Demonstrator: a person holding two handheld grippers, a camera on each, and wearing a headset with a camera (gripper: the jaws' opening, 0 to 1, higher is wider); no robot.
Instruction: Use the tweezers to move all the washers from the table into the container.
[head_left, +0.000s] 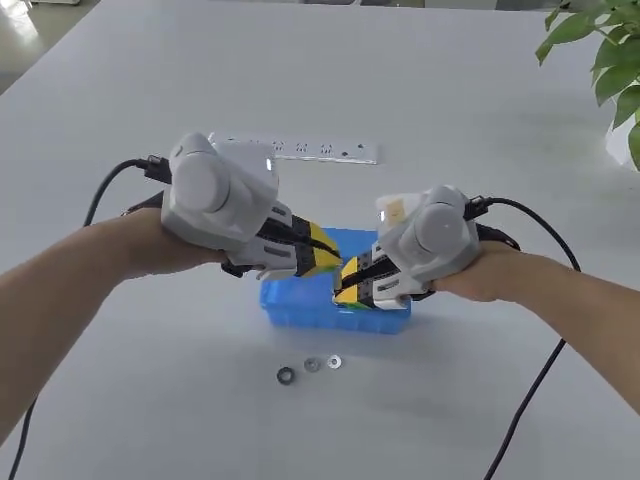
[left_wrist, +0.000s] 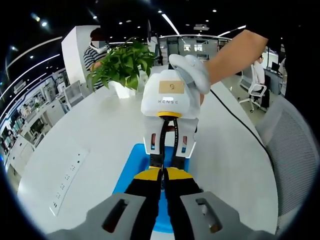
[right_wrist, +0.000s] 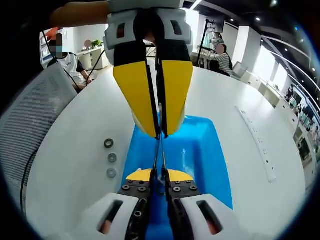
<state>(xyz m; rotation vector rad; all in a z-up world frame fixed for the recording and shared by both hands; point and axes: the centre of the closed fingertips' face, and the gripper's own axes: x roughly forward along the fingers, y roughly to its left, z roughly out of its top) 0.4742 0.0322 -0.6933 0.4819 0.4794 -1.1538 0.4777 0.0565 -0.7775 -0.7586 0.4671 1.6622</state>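
Three small metal washers (head_left: 311, 366) lie in a row on the white table, just in front of the blue container (head_left: 300, 308); they also lie left of the container (right_wrist: 205, 150) as washers (right_wrist: 111, 158). Both grippers meet tip to tip over the container. My left gripper (head_left: 326, 254) comes from the left and my right gripper (head_left: 350, 282) from the right. A thin pair of tweezers (right_wrist: 159, 150) runs between my right gripper (right_wrist: 160, 176) and my left gripper (right_wrist: 160, 131); both are shut on it. My left gripper (left_wrist: 162, 173) faces the right gripper (left_wrist: 169, 152) above the container (left_wrist: 131, 167).
A white power strip (head_left: 300, 149) lies on the table behind the container, also power strip (right_wrist: 257, 142) and power strip (left_wrist: 67, 181). A green potted plant (head_left: 600, 60) stands at the far right edge. Black cables trail from both grippers. People sit in the background.
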